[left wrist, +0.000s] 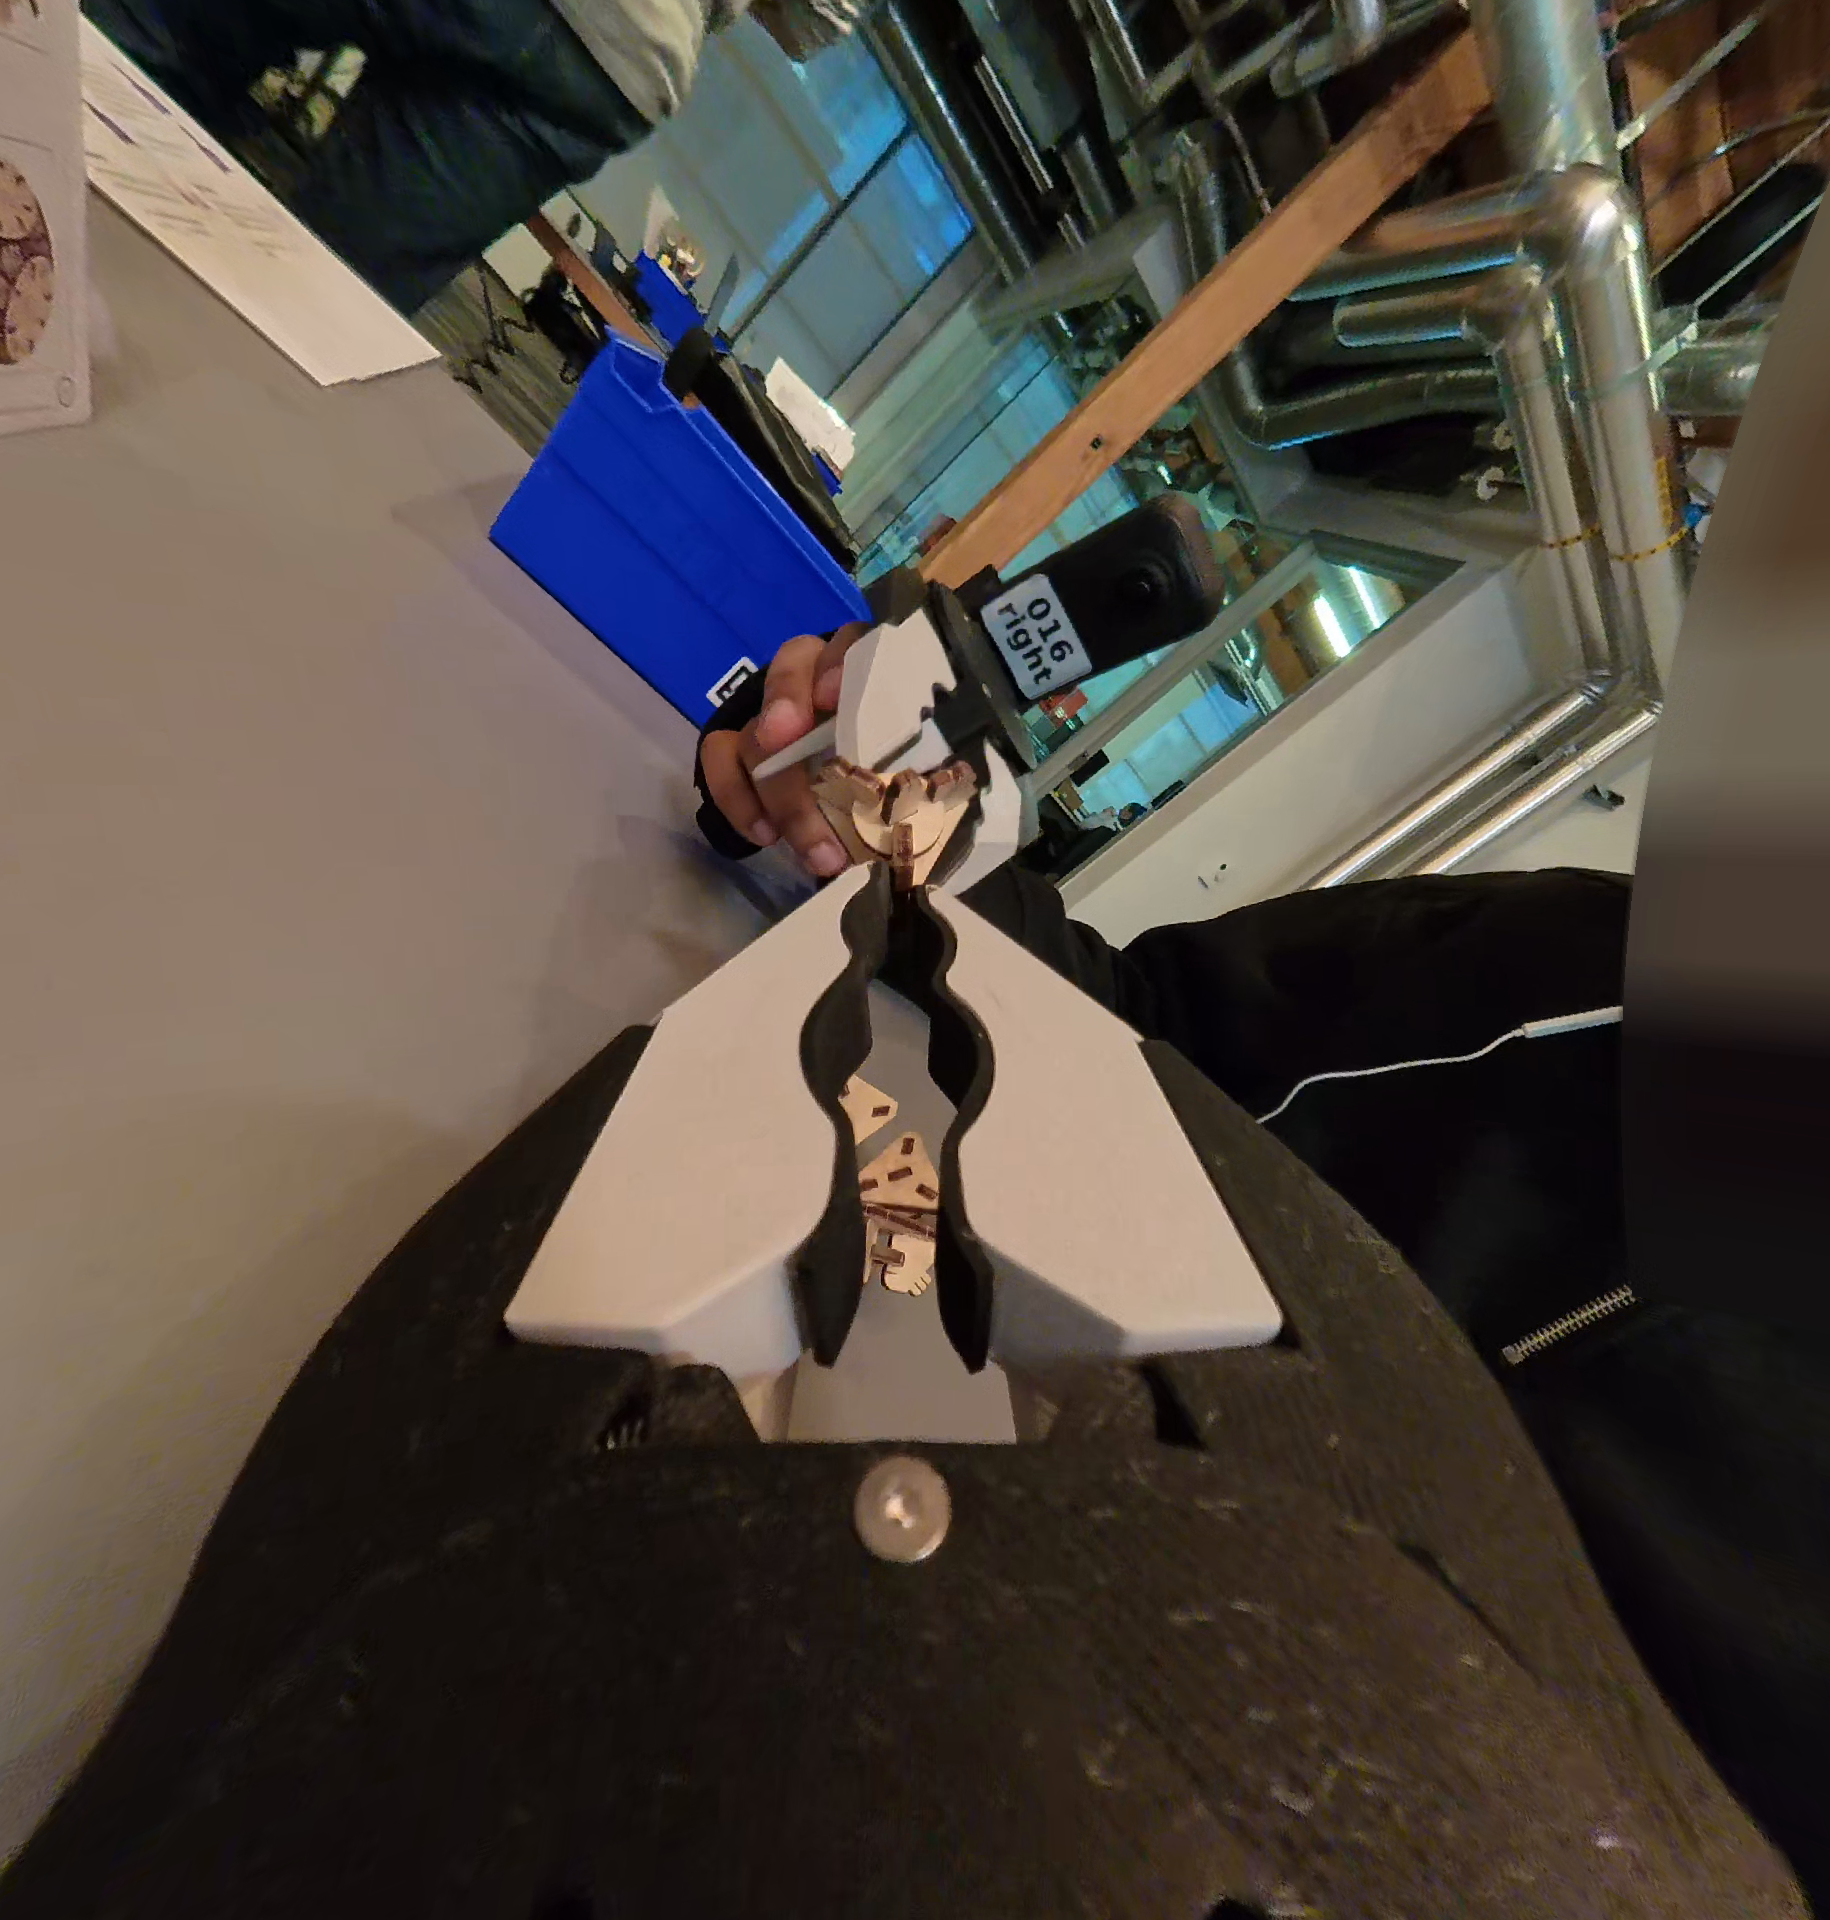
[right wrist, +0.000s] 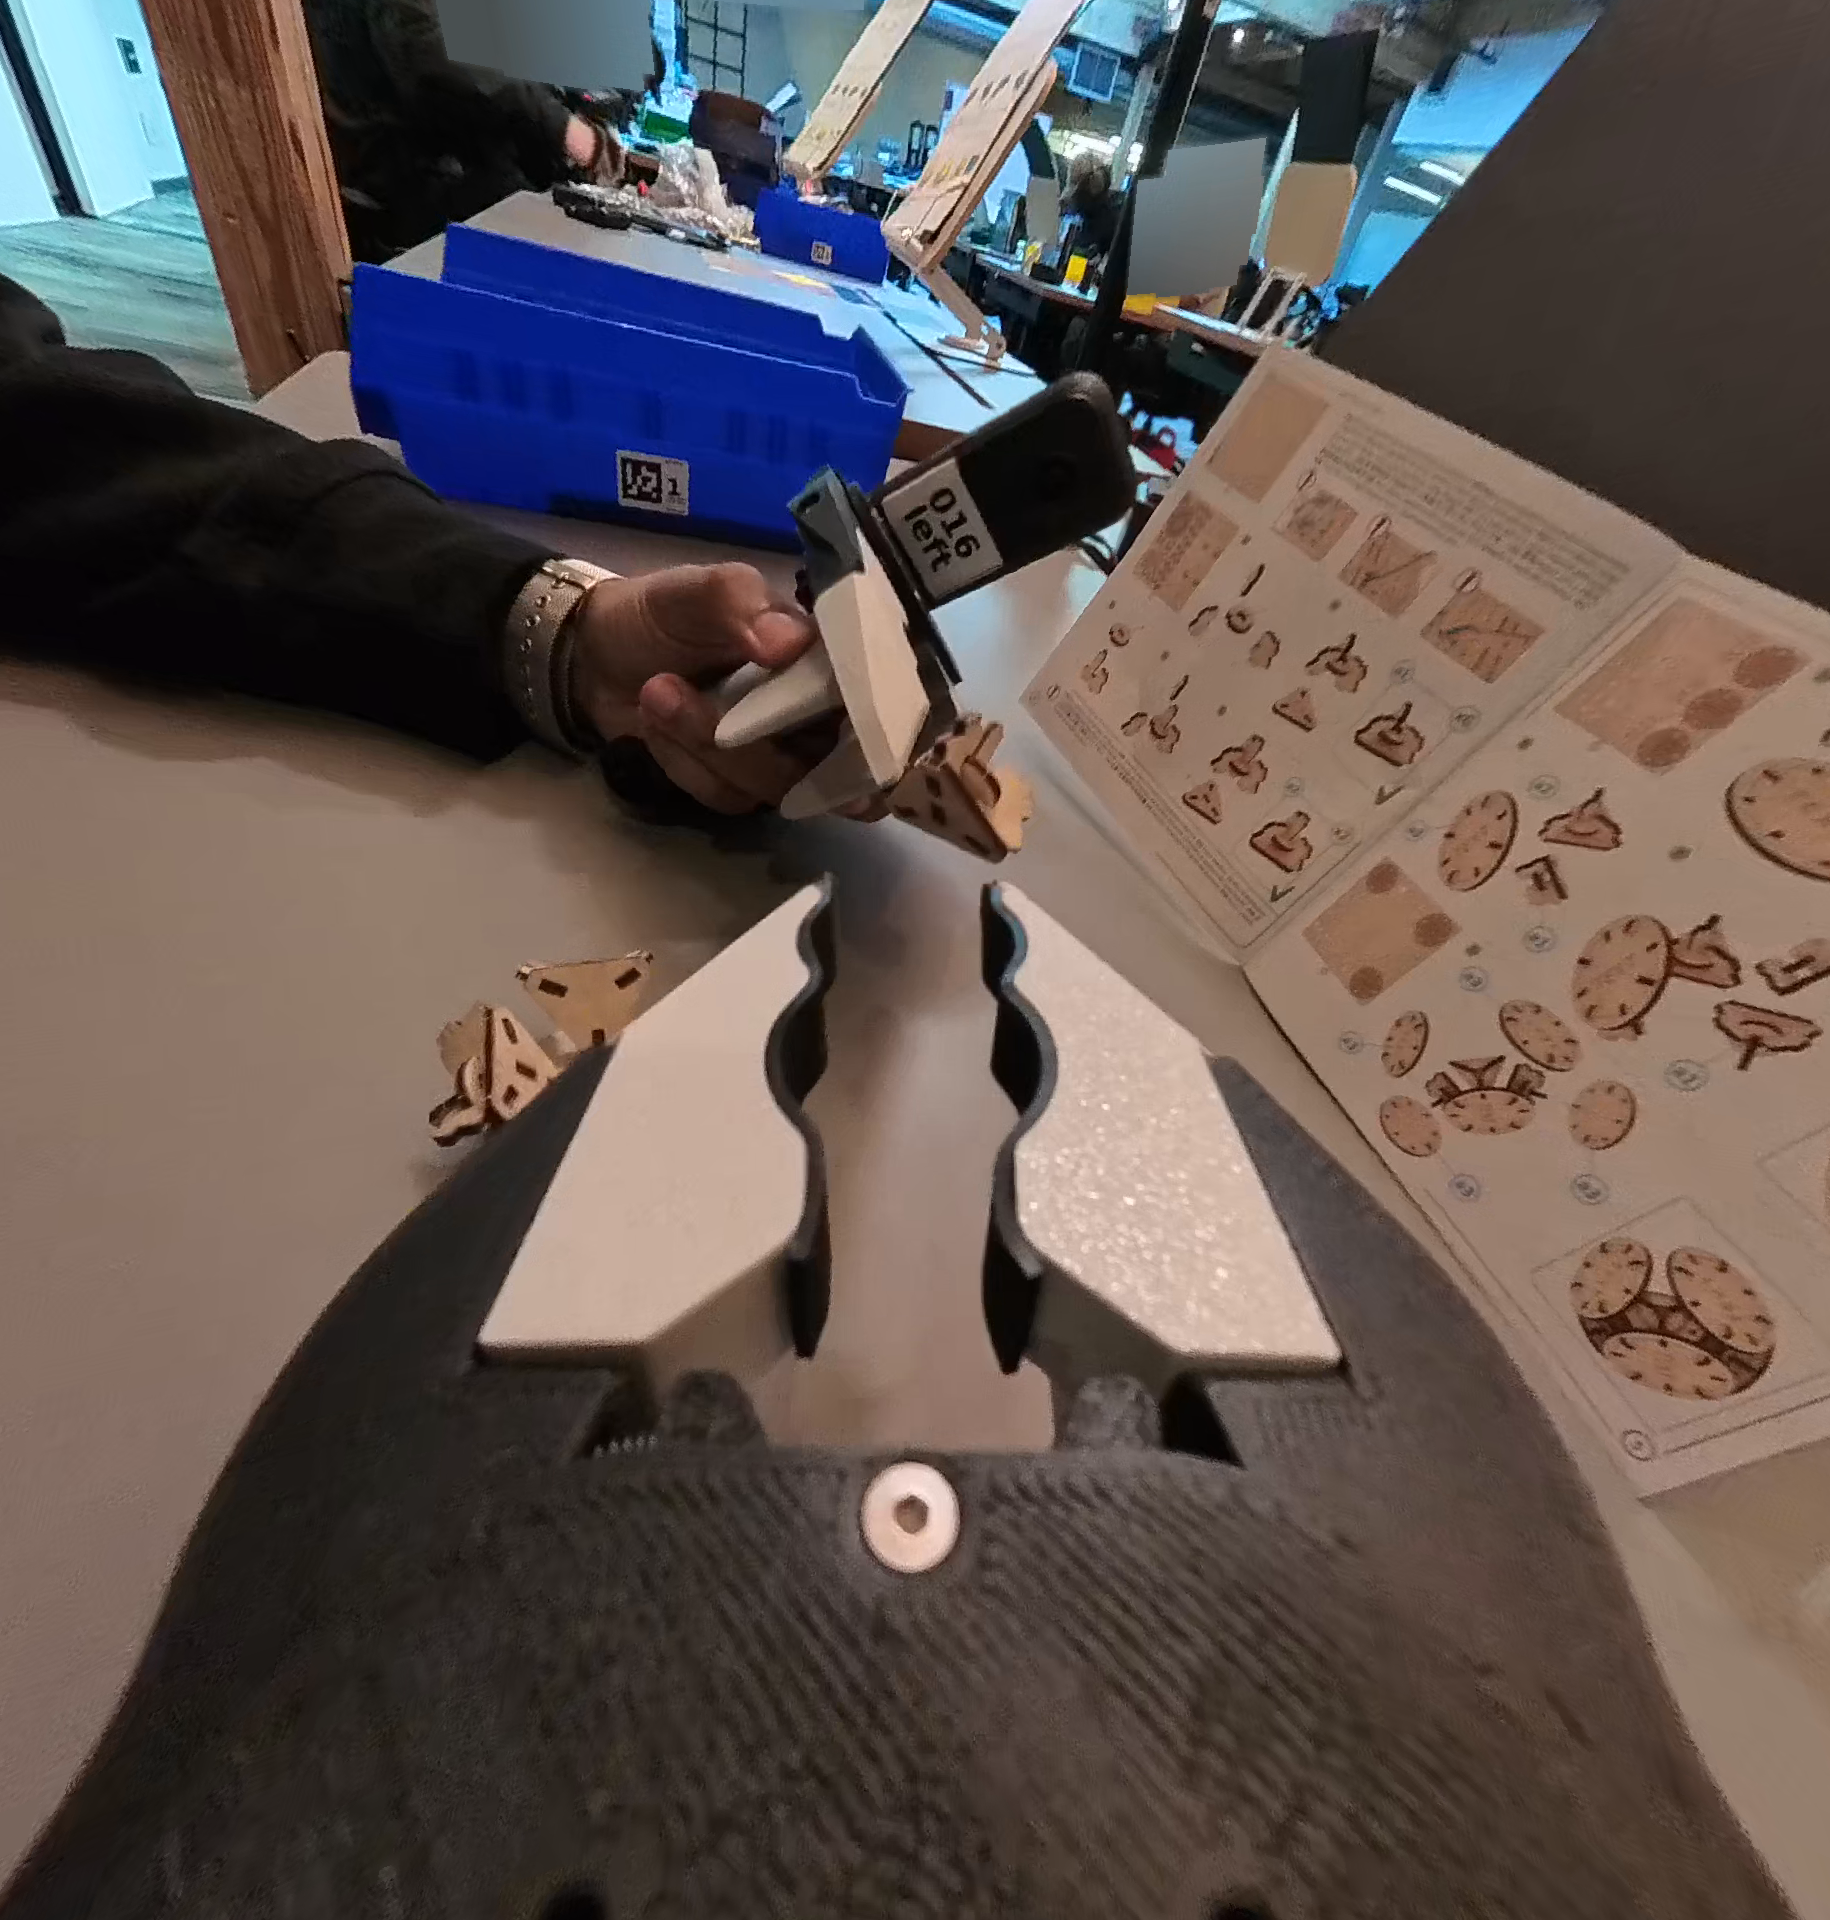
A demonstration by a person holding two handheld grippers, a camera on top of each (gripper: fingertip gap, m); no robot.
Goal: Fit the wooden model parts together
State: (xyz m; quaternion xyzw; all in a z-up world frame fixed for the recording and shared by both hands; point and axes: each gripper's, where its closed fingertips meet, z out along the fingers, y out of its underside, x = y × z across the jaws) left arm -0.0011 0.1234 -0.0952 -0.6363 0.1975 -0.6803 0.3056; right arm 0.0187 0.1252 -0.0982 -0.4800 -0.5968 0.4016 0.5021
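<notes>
Between my two grippers: a small wooden assembly [right wrist: 958,790], triangular plate with upright slotted pieces, held above the grey table [right wrist: 215,883].
Left gripper [left wrist: 898,878]: my tips are pinched together on a tab of that wooden assembly; the right wrist view shows it sticking out past my fingers.
Right gripper [right wrist: 906,914]: my jaws stand spread with bare table between them, just near of the assembly and not touching it.
Near left on the table: two loose wooden triangular pieces [right wrist: 537,1029], beside my right gripper's left finger.
Right: an open instruction booklet [right wrist: 1462,831] with drawings of wooden parts.
Far left: a blue plastic bin [right wrist: 620,395] at the table's far edge.
</notes>
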